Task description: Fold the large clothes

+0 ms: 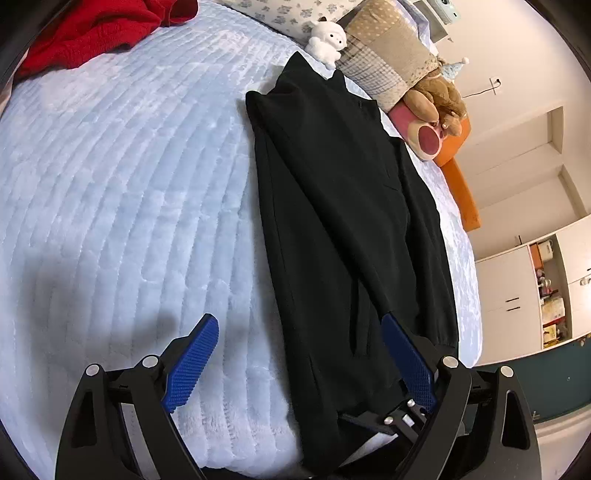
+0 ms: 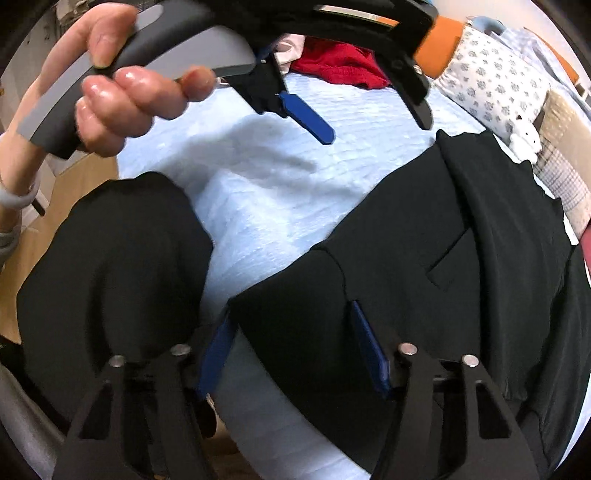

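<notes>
We see the bed (image 1: pixel 122 192) first, its pale blue ribbed cover filling most of the left wrist view, with a wide bare stretch to the left of the black garment (image 1: pixel 343 229). That garment lies lengthwise near the bed's right edge (the narrow strip of cover beside it leaves little room on that side), its far end reaching the pillows (image 1: pixel 384 62) and the white plush toy (image 1: pixel 327 40). A brown plush toy (image 1: pixel 439 99) sits beyond, and a red garment (image 1: pixel 96 29) is heaped at the far left corner.

Our left gripper (image 1: pixel 299 354) has its jaws wide apart above the near end of the black garment: one blue pad over bare cover, the other over the cloth, neither pressing.

In the right wrist view, our right gripper (image 2: pixel 295 339) straddles a near corner of the black garment; its jaws stand partly apart, the cloth between them but not visibly pinched. A hand (image 2: pixel 125 99) holds the left gripper's handle above.
</notes>
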Demonstrator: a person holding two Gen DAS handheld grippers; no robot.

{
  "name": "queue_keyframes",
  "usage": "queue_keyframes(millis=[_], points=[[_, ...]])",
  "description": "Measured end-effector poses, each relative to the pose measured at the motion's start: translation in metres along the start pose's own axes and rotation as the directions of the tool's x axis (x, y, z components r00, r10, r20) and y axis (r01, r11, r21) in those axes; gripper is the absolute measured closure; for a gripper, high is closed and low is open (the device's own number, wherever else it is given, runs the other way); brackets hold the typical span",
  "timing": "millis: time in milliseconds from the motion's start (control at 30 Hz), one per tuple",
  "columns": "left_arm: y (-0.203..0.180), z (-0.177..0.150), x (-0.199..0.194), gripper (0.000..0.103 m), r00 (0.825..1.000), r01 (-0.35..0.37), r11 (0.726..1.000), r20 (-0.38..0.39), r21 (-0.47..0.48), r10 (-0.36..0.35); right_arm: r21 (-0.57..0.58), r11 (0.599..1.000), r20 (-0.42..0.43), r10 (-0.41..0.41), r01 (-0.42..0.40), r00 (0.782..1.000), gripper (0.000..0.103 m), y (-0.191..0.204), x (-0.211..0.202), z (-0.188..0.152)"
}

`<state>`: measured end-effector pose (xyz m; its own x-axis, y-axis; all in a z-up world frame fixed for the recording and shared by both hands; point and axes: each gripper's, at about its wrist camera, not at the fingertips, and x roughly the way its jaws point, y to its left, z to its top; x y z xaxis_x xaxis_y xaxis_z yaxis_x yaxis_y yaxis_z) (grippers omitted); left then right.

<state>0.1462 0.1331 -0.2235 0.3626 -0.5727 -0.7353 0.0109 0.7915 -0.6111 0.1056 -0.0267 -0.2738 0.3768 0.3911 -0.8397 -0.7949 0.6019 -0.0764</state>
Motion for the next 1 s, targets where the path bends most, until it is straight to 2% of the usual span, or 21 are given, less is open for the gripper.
queue_keyframes(millis=[33,100,167,233,333,400,533,600,667,700,767,800,867,900,933,967,1000], points=[[0.001,0.002,0.001,0.012,1.000,0.002,1.000,-0.001,-0.003,-0.002,0.014,1.000,0.003,0.004,-0.005,1.000,0.065,-0.001,-0.001,0.000],[0.001,0.006,0.002,0.012,1.000,0.002,1.000,-0.002,-0.002,-0.002,0.031,1.000,0.004,0.004,-0.004,1.000,0.083,-0.006,-0.005,-0.001],[0.000,0.012,0.004,0.012,1.000,0.002,1.000,-0.006,-0.004,-0.003,0.084,0.996,0.015,0.034,-0.035,0.999,0.091,-0.017,-0.009,-0.003],[-0.001,0.020,0.007,0.012,1.000,0.020,1.000,-0.016,-0.011,-0.020,0.160,0.981,0.057,0.098,-0.106,0.994,0.092,-0.033,-0.020,-0.005],[0.000,0.041,0.013,0.012,0.998,0.057,0.998,-0.017,-0.027,-0.058,0.214,0.959,0.125,0.160,-0.184,0.979,0.092,-0.049,-0.040,-0.006],[0.003,0.065,0.021,0.012,0.996,0.087,0.995,-0.004,-0.050,-0.087,0.278,0.923,0.180,0.221,-0.265,0.959,0.092,-0.066,-0.054,-0.007],[0.017,0.118,0.046,0.012,0.996,0.082,0.989,0.026,-0.125,-0.080,0.342,0.871,0.289,0.259,-0.352,0.922,0.092,-0.091,-0.085,-0.016],[0.029,0.145,0.066,0.012,0.995,0.102,0.976,0.021,-0.193,-0.100,0.371,0.834,0.348,0.282,-0.407,0.894,0.092,-0.104,-0.100,-0.022],[0.036,0.161,0.082,0.012,0.997,0.083,0.967,0.022,-0.240,-0.081,0.380,0.816,0.392,0.284,-0.435,0.875,0.092,-0.114,-0.113,-0.028],[0.039,0.168,0.090,0.012,0.995,0.103,0.959,0.026,-0.264,-0.100,0.383,0.809,0.407,0.285,-0.445,0.868,0.092,-0.117,-0.116,-0.029],[0.042,0.175,0.101,0.019,0.990,0.140,0.942,0.063,-0.306,-0.127,0.391,0.788,0.439,0.293,-0.475,0.849,0.092,-0.125,-0.123,-0.034],[0.043,0.179,0.104,0.026,0.986,0.163,0.934,0.089,-0.318,-0.142,0.394,0.783,0.449,0.294,-0.482,0.844,0.092,-0.128,-0.123,-0.036],[0.042,0.186,0.108,0.041,0.984,0.159,0.935,0.132,-0.318,-0.122,0.395,0.772,0.457,0.304,-0.497,0.836,0.092,-0.130,-0.123,-0.040],[0.039,0.188,0.108,0.059,0.982,0.148,0.939,0.156,-0.310,-0.104,0.399,0.766,0.460,0.308,-0.503,0.833,0.092,-0.130,-0.121,-0.042],[0.037,0.190,0.107,0.080,0.981,0.137,0.943,0.171,-0.303,-0.088,0.407,0.758,0.460,0.313,-0.510,0.831,0.092,-0.130,-0.118,-0.044],[0.033,0.193,0.105,0.086,0.979,0.128,0.947,0.189,-0.293,-0.074,0.417,0.746,0.464,0.316,-0.519,0.827,0.092,-0.130,-0.114,-0.048],[0.029,0.194,0.104,0.085,0.978,0.124,0.951,0.196,-0.283,-0.069,0.423,0.734,0.468,0.325,-0.531,0.822,0.092,-0.131,-0.111,-0.049]])
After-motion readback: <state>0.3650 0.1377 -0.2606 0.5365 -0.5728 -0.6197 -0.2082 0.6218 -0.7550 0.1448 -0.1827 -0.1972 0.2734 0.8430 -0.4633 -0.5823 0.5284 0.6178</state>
